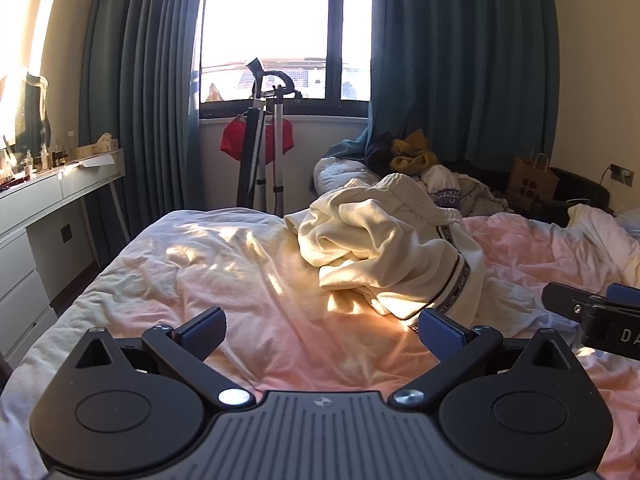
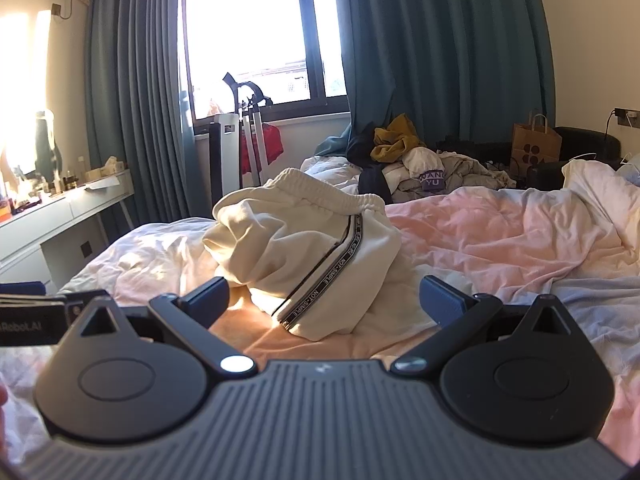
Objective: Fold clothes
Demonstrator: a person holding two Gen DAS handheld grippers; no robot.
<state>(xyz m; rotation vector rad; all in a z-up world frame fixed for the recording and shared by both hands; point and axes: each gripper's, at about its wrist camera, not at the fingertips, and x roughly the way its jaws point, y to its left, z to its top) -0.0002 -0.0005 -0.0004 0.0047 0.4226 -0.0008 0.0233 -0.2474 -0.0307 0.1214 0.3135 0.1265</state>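
Note:
Cream sweatpants (image 1: 384, 248) with an elastic waistband and a black-and-white lettered side stripe lie crumpled in a heap on the pink bed cover (image 1: 248, 280). My left gripper (image 1: 320, 334) is open, low over the cover, just short of the heap's near hem. In the right wrist view the same sweatpants (image 2: 304, 256) sit directly ahead, and my right gripper (image 2: 324, 300) is open with the heap's near edge between its blue pads, not pinched. The right gripper (image 1: 592, 312) also shows at the left view's right edge.
A pile of other clothes (image 2: 420, 160) lies at the bed's far side under teal curtains. A white dresser (image 1: 48, 200) with small items stands left. A garment steamer stand (image 1: 264, 152) and a red garment are by the window. A paper bag (image 2: 536, 140) sits far right.

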